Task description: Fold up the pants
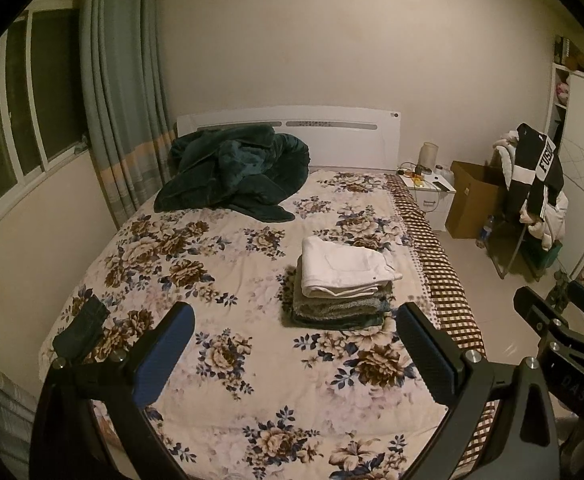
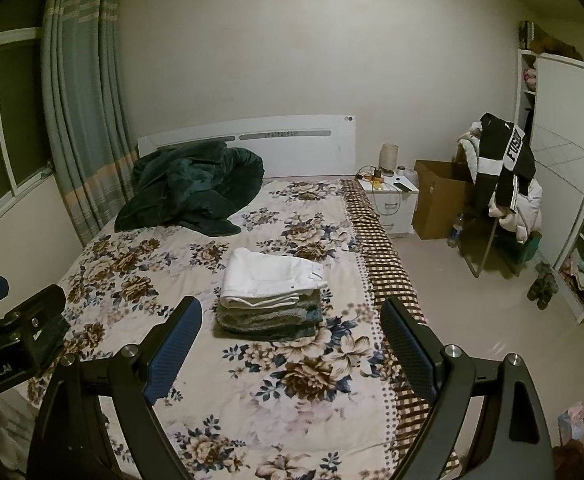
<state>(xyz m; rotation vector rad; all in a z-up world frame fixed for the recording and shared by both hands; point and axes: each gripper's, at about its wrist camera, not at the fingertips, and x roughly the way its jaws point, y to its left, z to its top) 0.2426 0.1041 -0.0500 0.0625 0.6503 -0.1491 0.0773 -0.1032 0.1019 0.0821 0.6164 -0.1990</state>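
A stack of folded clothes (image 1: 341, 300) (image 2: 268, 312) sits on the floral bedspread (image 1: 220, 256) (image 2: 132, 264), right of the bed's middle. Folded white pants (image 1: 343, 266) (image 2: 270, 274) lie on top of it, over grey and dark layers. My left gripper (image 1: 292, 322) is open and held above the near part of the bed, well short of the stack. My right gripper (image 2: 290, 316) is also open, with nothing between its fingers, and the stack shows through the gap. A dark piece of cloth (image 1: 82, 328) lies at the bed's near left edge.
A crumpled dark green blanket (image 1: 232, 172) (image 2: 188, 188) lies by the white headboard (image 1: 292, 124). A nightstand (image 2: 391, 196), a cardboard box (image 2: 439, 200) and a chair heaped with clothes (image 2: 503, 176) stand right of the bed. Curtains and a window are at left, a wardrobe (image 2: 563, 168) at right.
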